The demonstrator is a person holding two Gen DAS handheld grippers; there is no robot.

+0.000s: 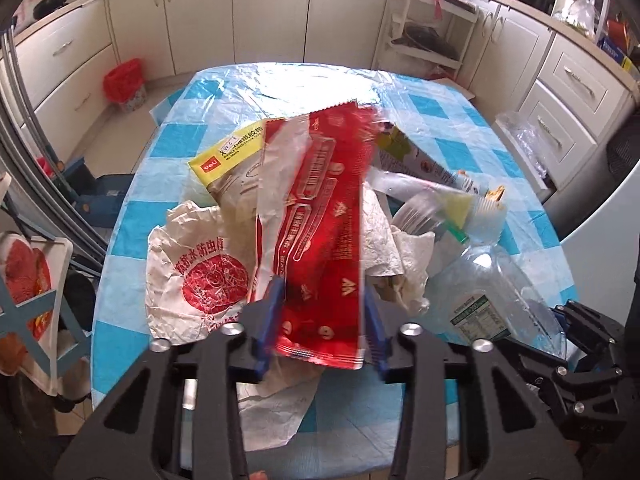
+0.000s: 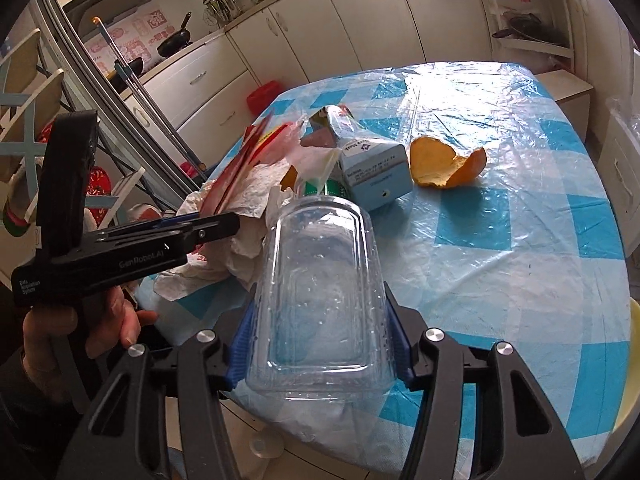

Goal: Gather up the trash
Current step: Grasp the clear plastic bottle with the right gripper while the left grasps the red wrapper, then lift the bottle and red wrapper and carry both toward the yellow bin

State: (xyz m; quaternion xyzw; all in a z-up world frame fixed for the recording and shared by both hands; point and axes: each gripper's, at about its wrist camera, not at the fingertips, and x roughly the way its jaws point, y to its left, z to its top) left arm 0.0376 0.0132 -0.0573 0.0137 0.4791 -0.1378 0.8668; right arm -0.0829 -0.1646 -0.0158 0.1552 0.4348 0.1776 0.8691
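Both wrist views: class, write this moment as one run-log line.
left tongs: shut on red wrapper | right tongs: shut on clear bottle | table: orange peel, carton remain

Left gripper [image 1: 320,320] is pitching down steeply, blue pads clamping on a red wrapper [image 1: 324,216]. Right gripper [image 2: 320,332] is tilting down less, pads squeezing both sides of a clear plastic bottle [image 2: 320,280]. Hand [image 2: 80,328] is gripping the left gripper's handle.
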